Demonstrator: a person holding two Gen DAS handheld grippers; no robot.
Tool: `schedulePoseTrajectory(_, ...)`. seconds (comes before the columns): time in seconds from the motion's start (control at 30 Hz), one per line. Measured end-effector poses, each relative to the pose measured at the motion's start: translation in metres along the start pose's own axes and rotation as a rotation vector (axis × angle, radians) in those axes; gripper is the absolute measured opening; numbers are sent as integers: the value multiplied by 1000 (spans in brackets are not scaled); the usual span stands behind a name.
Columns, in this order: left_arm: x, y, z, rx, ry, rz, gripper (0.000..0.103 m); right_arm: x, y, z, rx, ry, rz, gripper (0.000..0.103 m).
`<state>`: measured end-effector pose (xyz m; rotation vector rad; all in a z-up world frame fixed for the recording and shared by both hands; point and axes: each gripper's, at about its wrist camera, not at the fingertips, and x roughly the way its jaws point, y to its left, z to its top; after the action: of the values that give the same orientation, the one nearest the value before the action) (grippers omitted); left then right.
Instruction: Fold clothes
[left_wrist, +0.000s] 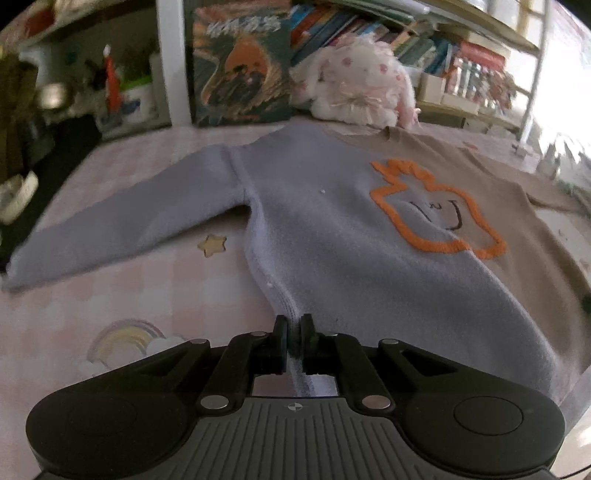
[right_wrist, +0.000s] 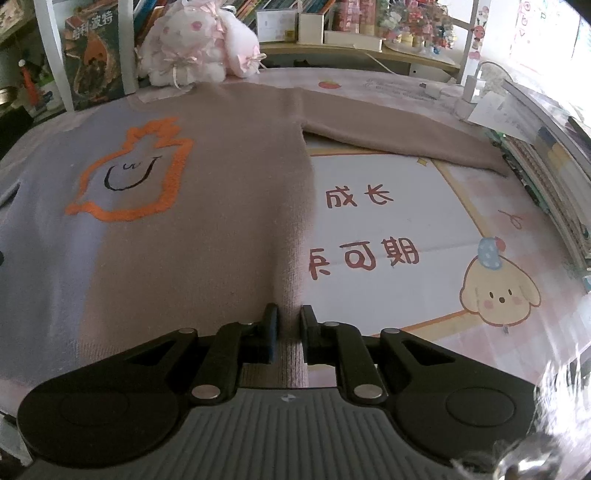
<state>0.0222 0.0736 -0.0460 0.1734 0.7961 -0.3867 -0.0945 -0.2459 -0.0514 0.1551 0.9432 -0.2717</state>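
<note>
The two-tone sweater (left_wrist: 332, 229) lies spread flat on the pink table mat (left_wrist: 122, 306), both sleeves out, nothing folded yet. Left of its orange outline (left_wrist: 436, 214), the left gripper (left_wrist: 294, 328) pinches the lavender hem corner. Right of that outline, the right gripper (right_wrist: 289, 325) stands narrow astride the tan hem, so every fold remains.

Both wrist views—low, close—share the sweater (left_wrist: 332, 236).
</note>
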Motion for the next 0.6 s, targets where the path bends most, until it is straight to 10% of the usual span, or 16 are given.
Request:
schedulePoseTrajectory(0.17,-22,-10,1,8,-54,13,12,-5,0,-2,24,-3,-12,34)
schedulePoseTrajectory(0.33,-44,-19,-3,-102,-89,9,32,-24,4,-3,46,-64,-22,76)
schedulePoseTrajectory(0.6,-68,-49,0,-154,-92,57,54,-45,20,-2,15,-122,9,89)
